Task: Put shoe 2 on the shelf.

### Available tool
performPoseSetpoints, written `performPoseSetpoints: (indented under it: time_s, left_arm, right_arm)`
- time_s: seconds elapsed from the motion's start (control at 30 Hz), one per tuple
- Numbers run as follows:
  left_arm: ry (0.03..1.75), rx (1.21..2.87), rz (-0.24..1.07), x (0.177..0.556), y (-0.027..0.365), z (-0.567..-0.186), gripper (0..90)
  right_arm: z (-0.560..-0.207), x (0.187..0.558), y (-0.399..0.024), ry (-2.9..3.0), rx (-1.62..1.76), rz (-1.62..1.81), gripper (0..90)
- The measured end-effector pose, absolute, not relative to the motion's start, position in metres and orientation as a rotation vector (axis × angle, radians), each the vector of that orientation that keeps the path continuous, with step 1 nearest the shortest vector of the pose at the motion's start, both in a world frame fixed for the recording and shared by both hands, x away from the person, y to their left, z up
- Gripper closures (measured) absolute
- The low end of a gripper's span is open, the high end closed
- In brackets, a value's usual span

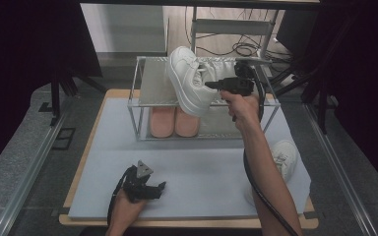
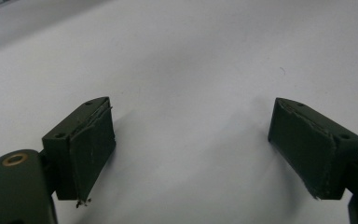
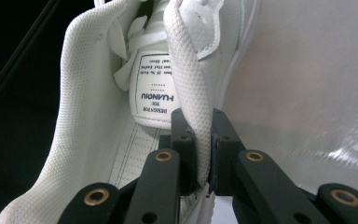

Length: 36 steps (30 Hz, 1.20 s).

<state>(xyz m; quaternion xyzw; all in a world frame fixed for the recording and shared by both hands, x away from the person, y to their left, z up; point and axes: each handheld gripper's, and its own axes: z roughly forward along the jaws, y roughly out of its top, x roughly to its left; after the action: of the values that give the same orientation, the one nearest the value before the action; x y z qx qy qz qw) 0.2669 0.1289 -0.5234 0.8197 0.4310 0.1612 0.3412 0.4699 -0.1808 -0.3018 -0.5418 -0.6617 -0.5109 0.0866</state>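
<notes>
- So the right hand-held gripper point(image 1: 211, 85) has its jaws pinched tight on the padded mesh collar of a white leather lace-up sneaker point(image 1: 191, 81), and the shoe hangs tilted, toe up, just over the top tier of a small two-tier metal-frame shoe rack point(image 1: 139, 98).
- Looks to me like the job is racking the shoes, and this one is close but not yet set down. The sole isn't flat on the shelf.
- A pair of peach-pink slippers point(image 1: 173, 123) already sits on the bottom tier, side by side.
- The second white sneaker point(image 1: 284, 156) lies on the pale grey worktop point(image 1: 202, 167) near the right edge, partly hidden behind the person's right forearm, so I'd guess that one is still to go.
- The left hand-held gripper point(image 1: 161, 187) rests low on the worktop near the front edge, jaws spread wide, with nothing between them.
- In the right gripper view the tongue label point(image 3: 151, 86) shows upside down. I can make out "HUANQIU" and something like "DESIGN FOR YOU"; the smaller lines are too blurry to read.
</notes>
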Motion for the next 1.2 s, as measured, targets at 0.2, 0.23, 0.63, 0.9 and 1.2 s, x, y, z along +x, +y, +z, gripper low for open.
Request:
performPoseSetpoints:
  time_s: [0.2,0.23,0.63,0.9,1.2]
  left_arm:
    - [1.12,2.133,0.42,0.267,0.129,-0.524,14.7]
    - [1.124,2.124,0.419,0.267,0.129,-0.524,14.7]
    - [1.121,2.127,0.422,0.267,0.129,-0.524,14.7]
    - [1.12,2.128,0.422,0.267,0.129,-0.524,14.8]
    - [1.118,2.128,0.424,0.267,0.128,-0.524,15.0]
  right_arm:
    - [-0.306,0.486,-0.178,-1.945,-1.682,-1.53,83.5]
    - [-0.307,0.488,-0.177,-1.938,-1.696,-1.532,83.6]
    - [-0.313,0.508,-0.173,-1.898,-1.807,-1.529,83.1]
    - [-0.317,0.516,-0.162,-1.875,-1.869,-1.538,82.2]
    - [-0.315,0.514,-0.152,-1.908,-1.841,-1.597,70.5]
